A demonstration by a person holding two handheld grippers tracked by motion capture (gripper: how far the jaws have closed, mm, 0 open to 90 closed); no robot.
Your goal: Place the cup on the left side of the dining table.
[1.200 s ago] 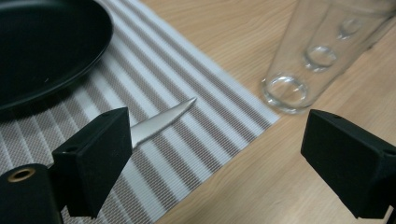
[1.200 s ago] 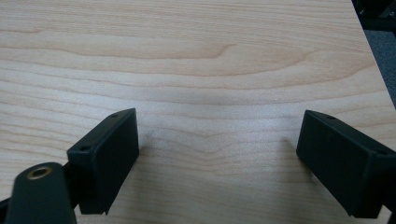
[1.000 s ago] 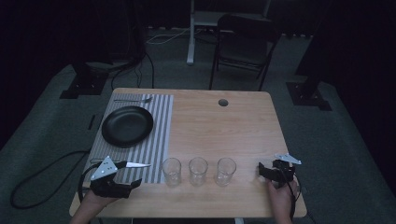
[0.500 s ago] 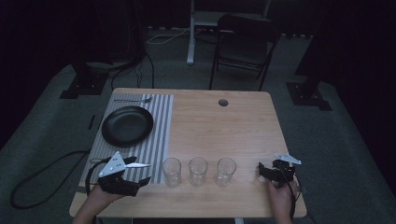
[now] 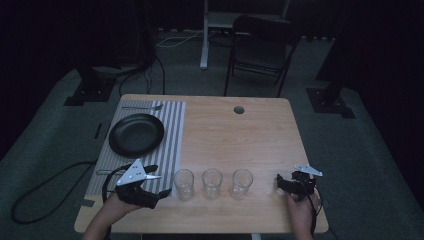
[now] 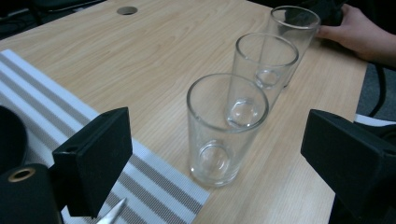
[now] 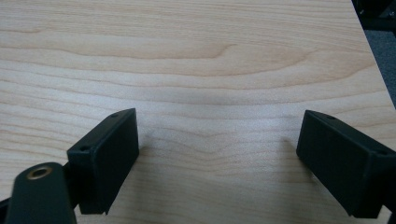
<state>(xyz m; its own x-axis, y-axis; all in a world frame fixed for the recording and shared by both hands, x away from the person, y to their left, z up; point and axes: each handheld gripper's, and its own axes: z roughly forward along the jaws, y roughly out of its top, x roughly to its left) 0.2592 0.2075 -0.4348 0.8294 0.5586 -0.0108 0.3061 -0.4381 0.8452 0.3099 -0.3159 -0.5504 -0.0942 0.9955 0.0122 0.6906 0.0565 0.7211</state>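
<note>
Three clear empty glasses stand in a row near the front edge: the left glass (image 5: 183, 184) (image 6: 226, 130), the middle glass (image 5: 212, 183) (image 6: 264, 65) and the right glass (image 5: 242, 183) (image 6: 294, 28). My left gripper (image 5: 159, 182) (image 6: 215, 149) is held just left of the left glass, pointing along the row. Its jaws are open and wide apart. The left glass stands ahead between them, and neither pad touches it. My right gripper (image 5: 292, 181) (image 7: 217, 140) rests on the table right of the row, open over bare wood.
A black plate (image 5: 136, 134) lies on a grey striped placemat (image 5: 172, 130) at the left, with a fork (image 5: 142, 107) beyond it and a knife (image 5: 106, 172) near the mat's front. There is a cable hole (image 5: 238, 109) at the back. A chair (image 5: 260, 55) stands behind the table.
My left gripper has moved right and risen a little, from over the placemat's front corner to just beside the left glass. The right gripper has stayed still.
</note>
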